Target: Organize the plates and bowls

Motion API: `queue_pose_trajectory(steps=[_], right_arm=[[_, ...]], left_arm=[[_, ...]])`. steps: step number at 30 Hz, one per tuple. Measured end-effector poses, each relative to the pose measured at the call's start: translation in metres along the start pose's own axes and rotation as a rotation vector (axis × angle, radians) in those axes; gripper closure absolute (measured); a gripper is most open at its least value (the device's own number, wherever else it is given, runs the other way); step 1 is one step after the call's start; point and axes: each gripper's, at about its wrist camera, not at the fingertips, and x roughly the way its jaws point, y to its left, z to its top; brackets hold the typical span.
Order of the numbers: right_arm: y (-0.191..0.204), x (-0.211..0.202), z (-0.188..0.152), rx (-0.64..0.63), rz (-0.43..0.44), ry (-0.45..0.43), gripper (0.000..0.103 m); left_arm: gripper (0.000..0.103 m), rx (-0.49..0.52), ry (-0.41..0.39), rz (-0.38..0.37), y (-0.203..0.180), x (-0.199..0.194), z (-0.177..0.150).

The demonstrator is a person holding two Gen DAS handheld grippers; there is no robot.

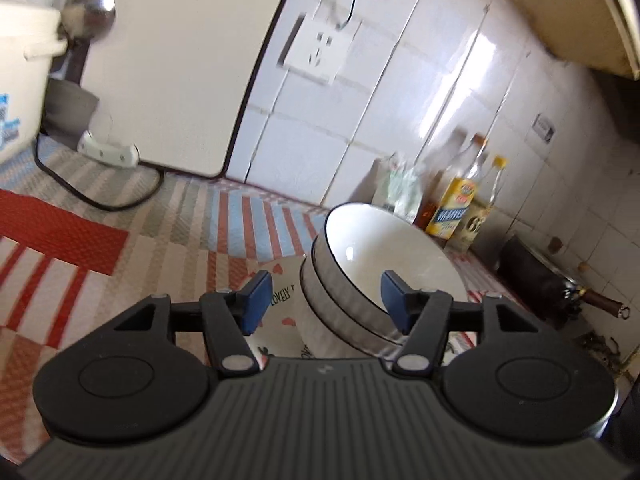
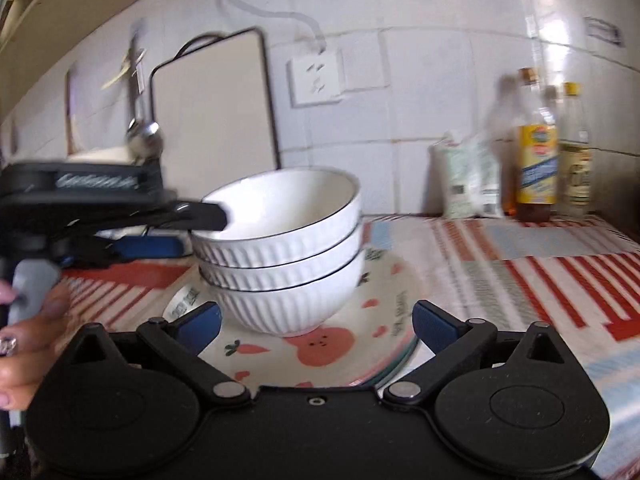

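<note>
White ribbed bowls (image 2: 280, 248), three nested, stand upright with mouths up on the patterned plates (image 2: 320, 352) on the striped bench (image 2: 520, 264). My left gripper (image 1: 326, 296) is released: its blue pads straddle the top bowl's rim without pressing. My right gripper (image 2: 316, 320) is also spread, holding nothing, with the stack directly ahead of it and the plate edge between its fingers. The left gripper sits nearer the bowls. The stack's axis is vertical, leaning slightly.
</note>
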Motion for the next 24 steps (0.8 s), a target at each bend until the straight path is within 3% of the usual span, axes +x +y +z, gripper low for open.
queue_pose_trajectory(steps=[5, 10, 17, 22, 24], right_arm=[[-0.021, -0.023, 0.006, 0.105, 0.010, -0.080, 0.000], [-0.056, -0.026, 0.008, 0.252, -0.046, -0.048, 0.000], [-0.057, -0.060, 0.015, 0.129, -0.223, 0.001, 0.000], [-0.053, -0.079, 0.021, 0.099, -0.314, 0.088, 0.000], [-0.051, -0.084, 0.020, 0.104, -0.358, 0.154, 0.000]], left_arm=[[0.040, 0.029, -0.045, 0.053, -0.002, -0.035, 0.000], [0.033, 0.085, -0.073, 0.129, -0.015, -0.058, -0.003], [0.022, 0.156, -0.076, 0.196, -0.044, -0.081, -0.009], [0.002, 0.205, -0.081, 0.279, -0.065, -0.095, -0.022], [0.000, 0.217, -0.060, 0.318, -0.072, -0.099, -0.026]])
